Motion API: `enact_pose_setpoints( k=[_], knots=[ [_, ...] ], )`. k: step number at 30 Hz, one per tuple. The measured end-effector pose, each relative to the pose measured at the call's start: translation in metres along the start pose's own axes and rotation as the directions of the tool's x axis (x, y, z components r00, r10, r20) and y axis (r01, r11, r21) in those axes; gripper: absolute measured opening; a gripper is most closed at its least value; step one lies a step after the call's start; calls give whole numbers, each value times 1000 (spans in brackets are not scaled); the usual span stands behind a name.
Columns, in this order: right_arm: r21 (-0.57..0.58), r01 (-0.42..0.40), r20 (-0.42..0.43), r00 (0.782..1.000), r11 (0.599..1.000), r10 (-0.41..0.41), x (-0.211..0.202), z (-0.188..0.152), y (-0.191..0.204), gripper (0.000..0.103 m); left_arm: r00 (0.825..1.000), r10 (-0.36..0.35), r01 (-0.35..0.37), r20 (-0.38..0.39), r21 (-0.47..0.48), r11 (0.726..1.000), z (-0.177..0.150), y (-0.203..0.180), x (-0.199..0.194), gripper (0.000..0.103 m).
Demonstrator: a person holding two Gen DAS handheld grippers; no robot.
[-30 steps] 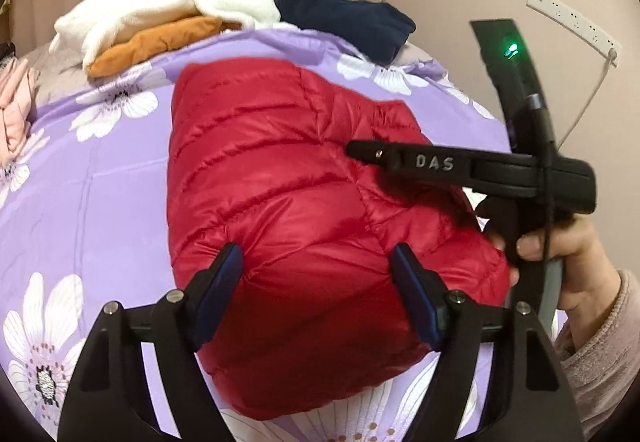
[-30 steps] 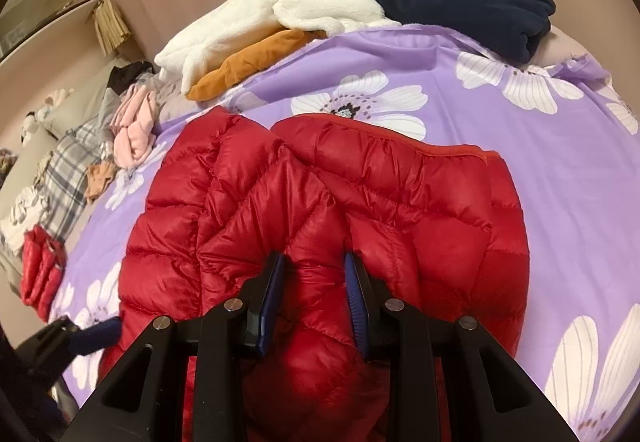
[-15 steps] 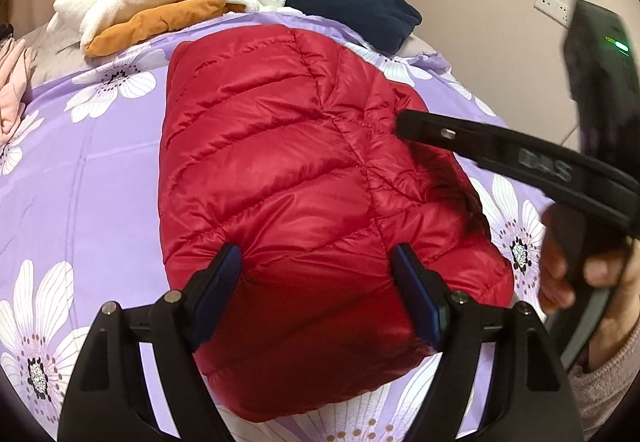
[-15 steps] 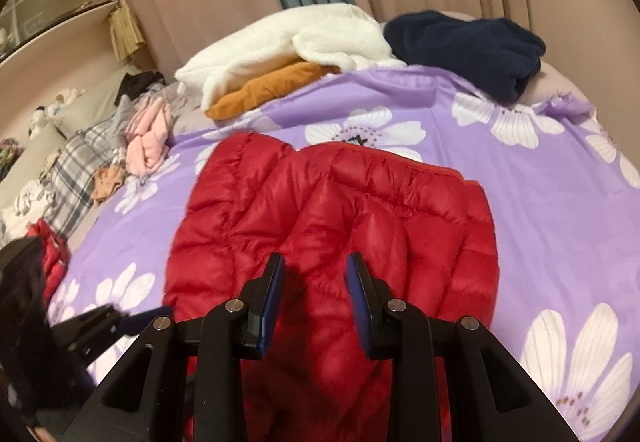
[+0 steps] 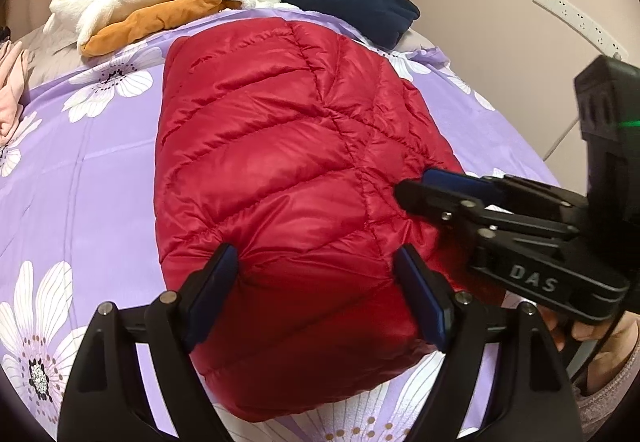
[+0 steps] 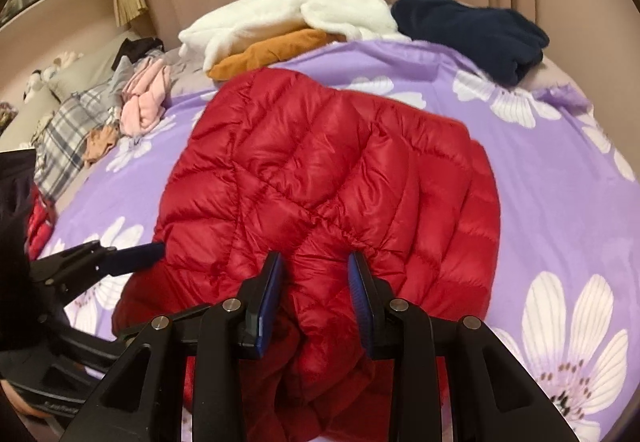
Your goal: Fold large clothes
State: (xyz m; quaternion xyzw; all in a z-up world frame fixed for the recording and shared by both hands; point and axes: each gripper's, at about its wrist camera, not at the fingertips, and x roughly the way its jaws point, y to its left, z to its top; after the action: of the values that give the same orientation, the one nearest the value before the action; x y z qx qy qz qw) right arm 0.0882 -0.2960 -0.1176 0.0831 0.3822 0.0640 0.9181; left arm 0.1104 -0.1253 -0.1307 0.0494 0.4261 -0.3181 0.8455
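A red quilted down jacket (image 5: 288, 162) lies folded into a puffy block on the purple flowered bed sheet (image 5: 80, 170). My left gripper (image 5: 316, 282) is open, its jaws straddling the jacket's near end. My right gripper (image 6: 316, 290) is part open with a ridge of the jacket (image 6: 320, 170) between its jaws; I cannot tell whether the pads touch it. The right gripper also shows in the left wrist view (image 5: 424, 186) at the jacket's right side. The left gripper's fingertips (image 6: 136, 256) show in the right wrist view at the jacket's left edge.
A white fleece on an orange garment (image 5: 160, 2) and a navy garment (image 5: 352, 10) lie at the bed's far end. Pink and plaid clothes (image 6: 120, 110) are piled on the left. A power strip (image 5: 576, 18) hangs on the right wall.
The right gripper has come down from above the jacket to its right side, fingers now pointing at it. The left gripper stays open over the near end. The jacket looks flatter.
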Motion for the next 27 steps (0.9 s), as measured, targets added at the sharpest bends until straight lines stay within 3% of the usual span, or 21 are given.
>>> enact_pose_setpoints(
  k=[15, 20, 27],
  knots=[
    [24, -55, 56, 997, 998, 53, -31, -4, 9, 32, 1000, -9, 9, -4, -13, 1000, 0, 3, -3, 81],
    [0, -67, 32, 997, 998, 67, -30, -11, 17, 32, 1000, 7, -7, -8, 7, 1000, -1, 0, -1, 82],
    [70, -75, -9, 997, 995, 76, -14, -16, 4, 32, 999, 35, -34, -8, 51, 998, -4, -4, 1, 83]
  ],
)
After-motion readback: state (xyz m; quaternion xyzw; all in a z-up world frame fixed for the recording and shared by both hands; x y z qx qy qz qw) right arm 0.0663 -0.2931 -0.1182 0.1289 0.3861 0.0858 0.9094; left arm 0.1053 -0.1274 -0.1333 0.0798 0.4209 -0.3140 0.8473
